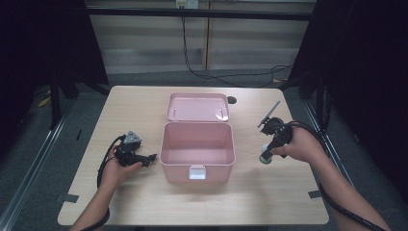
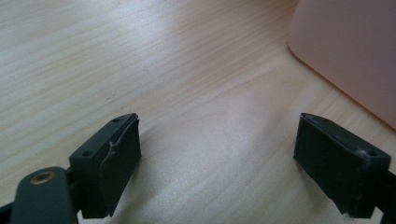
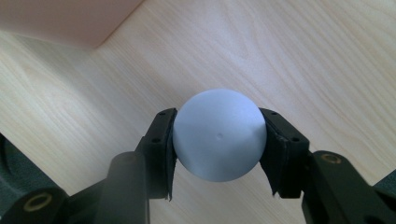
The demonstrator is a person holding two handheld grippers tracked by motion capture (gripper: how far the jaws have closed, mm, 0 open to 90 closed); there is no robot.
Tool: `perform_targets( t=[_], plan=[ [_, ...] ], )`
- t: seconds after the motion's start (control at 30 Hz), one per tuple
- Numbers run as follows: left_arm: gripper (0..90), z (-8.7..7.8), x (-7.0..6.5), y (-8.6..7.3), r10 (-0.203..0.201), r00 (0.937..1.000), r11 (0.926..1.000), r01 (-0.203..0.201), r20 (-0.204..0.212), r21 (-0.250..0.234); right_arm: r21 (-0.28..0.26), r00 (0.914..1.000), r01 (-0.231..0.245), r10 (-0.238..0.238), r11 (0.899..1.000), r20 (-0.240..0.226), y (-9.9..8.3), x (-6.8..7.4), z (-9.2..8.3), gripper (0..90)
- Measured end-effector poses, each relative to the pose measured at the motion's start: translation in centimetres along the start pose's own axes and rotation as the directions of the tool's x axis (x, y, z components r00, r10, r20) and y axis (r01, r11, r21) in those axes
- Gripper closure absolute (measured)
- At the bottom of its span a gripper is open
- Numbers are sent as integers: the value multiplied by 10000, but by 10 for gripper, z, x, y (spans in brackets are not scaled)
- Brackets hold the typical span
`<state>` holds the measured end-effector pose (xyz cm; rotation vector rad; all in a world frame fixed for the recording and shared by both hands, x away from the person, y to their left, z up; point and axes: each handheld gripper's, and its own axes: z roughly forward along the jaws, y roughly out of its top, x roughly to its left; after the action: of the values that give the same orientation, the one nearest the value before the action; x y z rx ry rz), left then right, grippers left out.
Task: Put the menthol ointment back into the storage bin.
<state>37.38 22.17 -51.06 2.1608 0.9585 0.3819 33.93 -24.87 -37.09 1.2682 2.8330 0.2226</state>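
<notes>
**Currently: one ball gripped, one box open**

Left to right on the table: one left gripper, jaws spread wide with nothing between them, just beside the box. One pink box, lid swung back, interior bare. One right gripper, jaws clamped on one pale ball, held above the tabletop right of the box.

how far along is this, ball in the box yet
Not yet. Done: the pink box stands open, lid back, and looks empty. In hand: the right gripper grips a pale ball to the box's right. The left gripper rests open on the table. Likely left: carrying the ball over, dropping it in.
</notes>
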Motion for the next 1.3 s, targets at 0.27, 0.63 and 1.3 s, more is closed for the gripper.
perform_targets(
  t=[0.27, 0.63, 1.3],
  plan=[
    [140, 0, 0, 0, -1, 10000, 10000, 1, 32, -8, 1, 9999, 107, -107, 9999, -47, 11, 4, -13, 511],
    [138, 0, 0, 0, 23, 10000, 10000, -23, 64, 28, 97, 9999, 149, -149, 9998, -49, 30, 11, -32, 511],
    [138, 0, 0, 0, 21, 10000, 10000, -21, 59, 31, -4, 10000, 69, -69, 10000, -10, 59, 17, -59, 511]
  ],
)
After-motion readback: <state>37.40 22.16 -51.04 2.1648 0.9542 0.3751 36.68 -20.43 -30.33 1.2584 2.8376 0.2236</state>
